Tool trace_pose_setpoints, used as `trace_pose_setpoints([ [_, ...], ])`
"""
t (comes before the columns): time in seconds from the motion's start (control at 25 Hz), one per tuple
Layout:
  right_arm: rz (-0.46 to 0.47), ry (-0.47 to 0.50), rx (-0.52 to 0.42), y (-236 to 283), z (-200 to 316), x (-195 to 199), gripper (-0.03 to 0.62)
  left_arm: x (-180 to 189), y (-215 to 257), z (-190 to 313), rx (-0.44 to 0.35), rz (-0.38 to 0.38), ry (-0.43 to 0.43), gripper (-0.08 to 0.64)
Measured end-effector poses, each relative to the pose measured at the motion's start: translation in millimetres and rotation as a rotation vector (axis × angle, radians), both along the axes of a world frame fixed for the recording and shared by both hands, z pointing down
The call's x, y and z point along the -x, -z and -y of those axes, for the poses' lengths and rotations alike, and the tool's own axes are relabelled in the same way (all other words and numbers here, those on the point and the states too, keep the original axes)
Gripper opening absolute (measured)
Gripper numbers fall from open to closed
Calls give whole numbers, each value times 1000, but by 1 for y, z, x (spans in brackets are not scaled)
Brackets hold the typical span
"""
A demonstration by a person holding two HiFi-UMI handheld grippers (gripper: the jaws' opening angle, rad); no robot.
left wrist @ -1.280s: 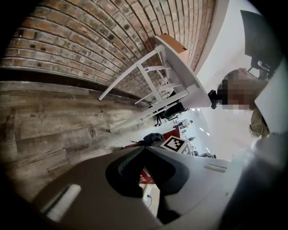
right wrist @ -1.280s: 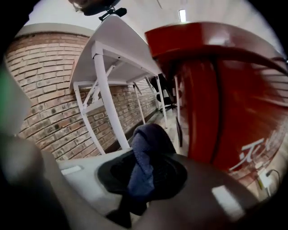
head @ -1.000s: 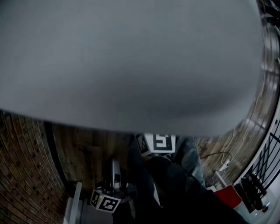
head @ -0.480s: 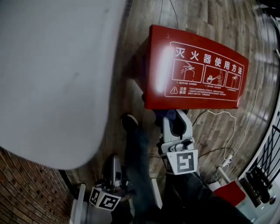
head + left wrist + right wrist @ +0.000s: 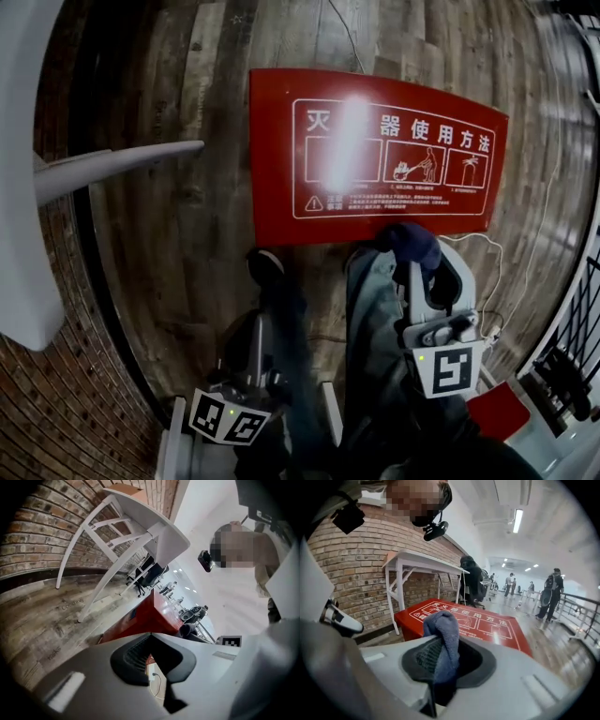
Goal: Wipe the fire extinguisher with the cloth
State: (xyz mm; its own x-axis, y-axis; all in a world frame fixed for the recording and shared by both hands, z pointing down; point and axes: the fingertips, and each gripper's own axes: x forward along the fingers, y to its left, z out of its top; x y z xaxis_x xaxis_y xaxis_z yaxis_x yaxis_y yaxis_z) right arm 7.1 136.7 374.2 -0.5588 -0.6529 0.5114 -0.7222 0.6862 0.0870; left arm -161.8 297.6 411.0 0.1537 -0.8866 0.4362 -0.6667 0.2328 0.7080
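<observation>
The red extinguisher box [image 5: 375,169] just came into view, ahead of my right gripper [image 5: 414,267] (jaws pinching the blue cloth [image 5: 444,634]); left gripper [image 5: 151,639] jaws pressed together. I can wipe soon.

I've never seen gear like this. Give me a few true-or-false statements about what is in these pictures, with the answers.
1. The right tool grips a blue cloth. True.
2. The left tool grips a cloth too. False: nothing is between its jaws.
3. The red box stands on the white table. False: it rests on the wooden floor, apart from the table.
4. The white table stands by a brick wall. True.
</observation>
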Motion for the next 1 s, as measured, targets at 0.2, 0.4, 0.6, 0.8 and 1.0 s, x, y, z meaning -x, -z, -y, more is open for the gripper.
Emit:
trace_pose_setpoints([
  [0.2, 152, 124, 110, 2, -12, 69, 66, -29, -5, 8, 29, -27, -29, 5],
  [0.4, 88, 87, 198, -10, -4, 19, 67, -44, 0, 20, 29, -18, -51, 5],
  [0.6, -106, -207, 43, -1, 57, -143, 67, -51, -2, 24, 30, -20, -49, 5],
  [0.8, -164, -159, -68, 10, 71, -114, 66, -74, -11, 25, 46, -48, -61, 5],
  [1.0, -85, 165, -8, 10, 39, 19, 66, -88, -5, 34, 48, 5, -119, 5],
])
